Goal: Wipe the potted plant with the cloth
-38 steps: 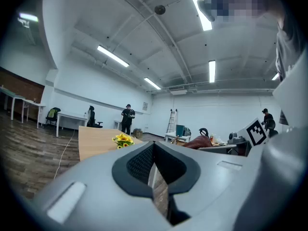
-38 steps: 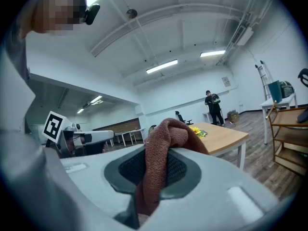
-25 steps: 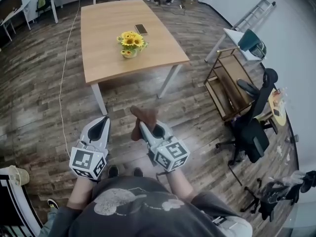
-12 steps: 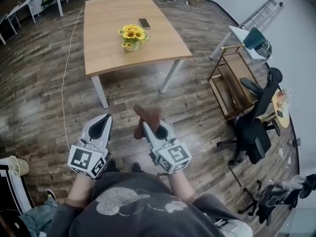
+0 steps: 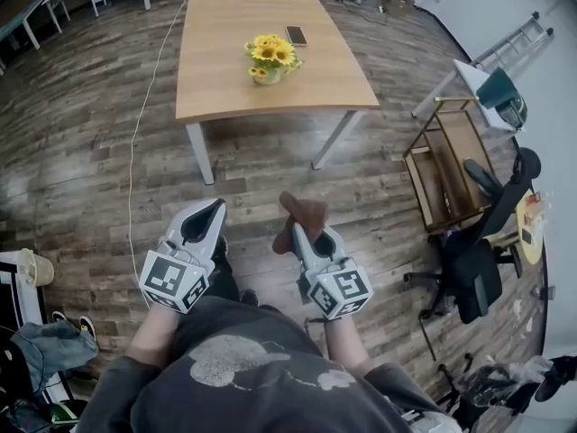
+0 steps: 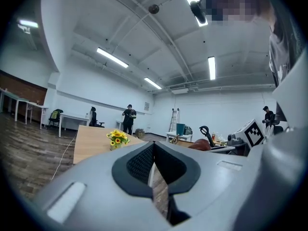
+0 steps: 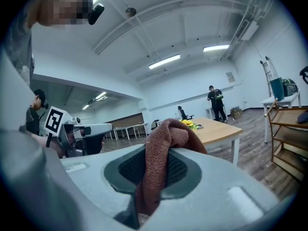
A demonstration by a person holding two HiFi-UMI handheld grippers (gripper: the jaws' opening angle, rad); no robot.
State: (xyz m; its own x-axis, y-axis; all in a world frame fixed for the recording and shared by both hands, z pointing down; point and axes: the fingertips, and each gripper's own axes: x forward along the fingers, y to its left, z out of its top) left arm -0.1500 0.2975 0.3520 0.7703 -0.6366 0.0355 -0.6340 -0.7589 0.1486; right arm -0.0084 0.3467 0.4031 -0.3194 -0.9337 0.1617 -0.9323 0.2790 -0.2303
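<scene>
A: So where is the potted plant (image 5: 272,57)?
B: Top centre of the head view, on the wooden table (image 5: 225,84), towards its far end. Yellow flowers in a small pot, standing upright. A dark phone (image 5: 296,35) lies near it, a little further up the frame.
A: And the cloth (image 5: 303,215)?
B: Reddish-brown and bunched, in the right gripper (image 5: 305,238), lower centre of the frame. The right gripper view shows the jaws clamped on it: a fold rises between the pads and humps over the top.
A: Is it close to the plant?
B: No, well apart. Plank floor (image 5: 270,179) lies between the table's near edge and both grippers.
A: The left gripper (image 5: 213,208)?
B: Just left of the cloth, side by side with the right one, both pointing up the frame toward the table. Its own view shows the jaws drawn together with nothing held; only floor shows through the slit.
A: What else is around?
B: A white cable (image 5: 135,142) runs down the floor left of the table. At the right edge stand a wooden shelf cart (image 5: 446,165) and, below it, a black office chair (image 5: 473,273). A ladder (image 5: 523,39) leans at the upper right.
</scene>
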